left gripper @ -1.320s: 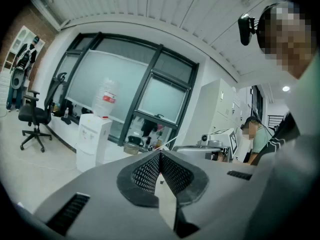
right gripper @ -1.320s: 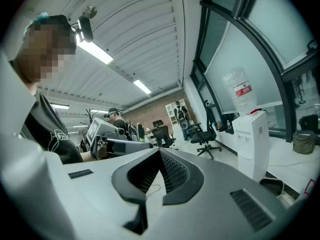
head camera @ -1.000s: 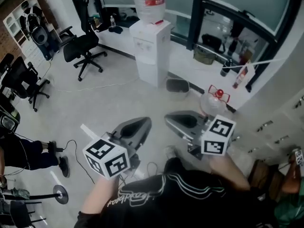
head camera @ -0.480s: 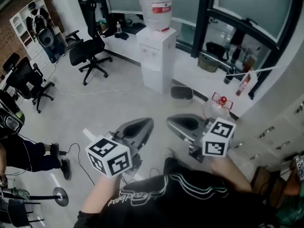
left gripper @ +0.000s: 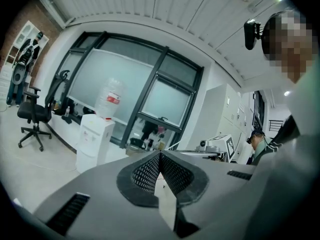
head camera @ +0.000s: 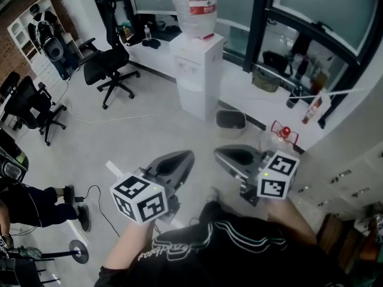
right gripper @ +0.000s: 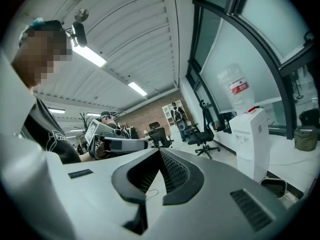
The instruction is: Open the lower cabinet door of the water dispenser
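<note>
The white water dispenser stands by the window ledge with a clear bottle on top. Its lower cabinet door looks closed. Both grippers hang over the floor well short of it, side by side, pointing toward it. My left gripper is shut and holds nothing, and its own view shows the pads meeting with the dispenser far off at left. My right gripper is also shut and holds nothing; there the dispenser stands at right.
A grey bin sits on the floor right of the dispenser, and a spare water bottle with a red cap is near my right gripper. Office chairs stand at left. A person's legs and a floor cable are at lower left.
Both grippers have moved a little forward toward the dispenser, which now sits slightly nearer in the head view. The jaws stay shut.
</note>
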